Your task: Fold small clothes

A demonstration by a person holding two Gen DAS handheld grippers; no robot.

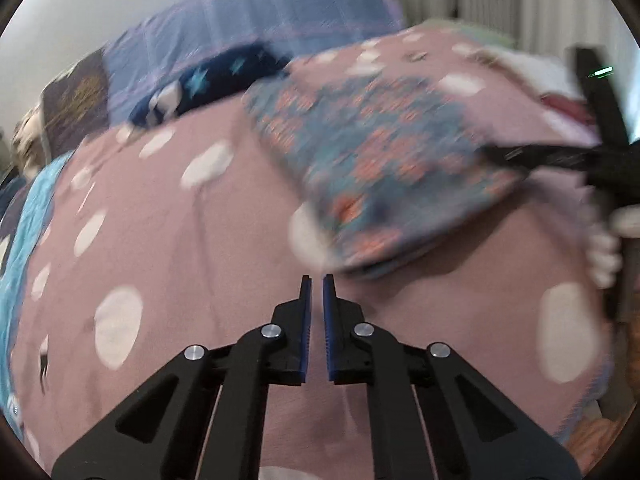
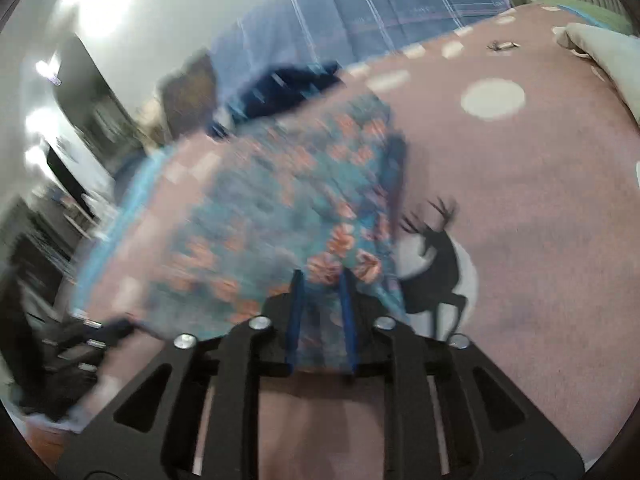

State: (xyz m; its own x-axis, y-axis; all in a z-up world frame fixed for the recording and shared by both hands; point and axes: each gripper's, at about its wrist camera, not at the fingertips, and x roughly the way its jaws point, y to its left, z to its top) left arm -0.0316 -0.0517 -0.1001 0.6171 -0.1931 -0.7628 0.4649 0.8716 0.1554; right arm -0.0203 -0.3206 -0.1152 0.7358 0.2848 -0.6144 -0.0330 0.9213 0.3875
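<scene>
A small folded garment in blue-green with orange flowers is lifted off the pink spotted bedspread; both views are motion-blurred. My right gripper has the garment between its blue pads, gripping its near edge. In the left wrist view the right gripper reaches in from the right and holds the garment's right side. My left gripper is nearly shut and empty, just in front of the garment's lower corner.
A blue checked blanket and a dark blue star-print cloth lie at the back of the bed. A turquoise cloth lies at the left. A pale pillow is at the right. A black deer print marks the bedspread.
</scene>
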